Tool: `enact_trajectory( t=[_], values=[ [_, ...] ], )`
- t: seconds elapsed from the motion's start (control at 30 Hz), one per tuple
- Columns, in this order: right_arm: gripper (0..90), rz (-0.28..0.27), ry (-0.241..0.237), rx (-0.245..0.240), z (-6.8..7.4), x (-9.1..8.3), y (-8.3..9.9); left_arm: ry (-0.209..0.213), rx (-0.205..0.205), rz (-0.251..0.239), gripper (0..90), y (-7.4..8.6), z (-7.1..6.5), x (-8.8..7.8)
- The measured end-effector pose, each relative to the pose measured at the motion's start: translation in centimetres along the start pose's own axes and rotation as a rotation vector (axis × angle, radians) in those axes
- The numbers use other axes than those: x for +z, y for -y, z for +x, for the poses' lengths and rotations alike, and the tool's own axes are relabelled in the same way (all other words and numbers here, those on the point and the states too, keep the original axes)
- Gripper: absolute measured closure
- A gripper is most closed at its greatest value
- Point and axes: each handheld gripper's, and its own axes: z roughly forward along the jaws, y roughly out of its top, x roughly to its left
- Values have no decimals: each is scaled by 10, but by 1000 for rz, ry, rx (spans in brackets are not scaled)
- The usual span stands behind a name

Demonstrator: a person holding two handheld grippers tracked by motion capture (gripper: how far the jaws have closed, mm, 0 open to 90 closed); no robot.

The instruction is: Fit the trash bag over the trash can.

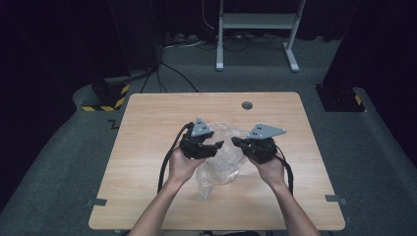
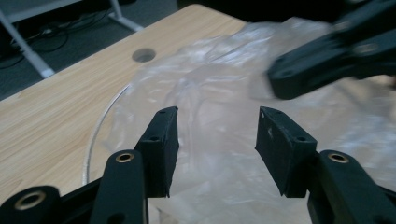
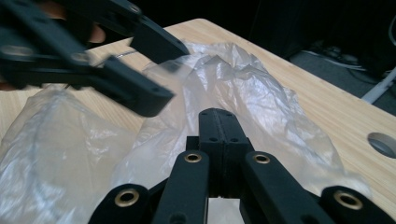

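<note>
A crumpled clear plastic bag (image 1: 223, 164) lies at the middle of the wooden table (image 1: 142, 142). Both hands hold their grippers just over it, tips facing each other. My left gripper (image 1: 219, 144) is open; in the left gripper view its two pads (image 2: 161, 144) stand wide apart above the bag (image 2: 210, 107), nothing pressed between them. My right gripper (image 1: 236, 142) is shut; in the right gripper view its jaws (image 3: 218, 122) meet flat, with the bag's film (image 3: 252, 88) bunched up around and behind the tip. Whether film is pinched there I cannot tell. Each gripper view also shows the other gripper, right (image 2: 289, 81) and left (image 3: 167, 74).
A round cable hole (image 1: 247, 105) sits near the table's far edge. Beyond the table stand a white metal frame (image 1: 255, 22) and loose cables on grey carpet. Yellow-and-black striped bases (image 1: 105, 101) sit off the far left corner.
</note>
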Motion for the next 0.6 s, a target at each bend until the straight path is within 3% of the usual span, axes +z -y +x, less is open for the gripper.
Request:
enact_trajectory(
  t=[0.17, 0.33, 0.47, 0.6],
  values=[
    [900, 35, -16, 1, -1, 15, -4, 32, 42, -22, 487, -1, -13, -12],
    [896, 42, -29, 10, -2, 20, -5, 25, 65, 55, 521, 0, -20, -6],
    [754, 5, -48, 22, -1, 11, -2, 6, 57, 111, 620, 4, -17, 3],
    [664, -55, -22, 2, 2, -11, -1, -7, 40, 122, 687, 8, -10, 7]
  ],
)
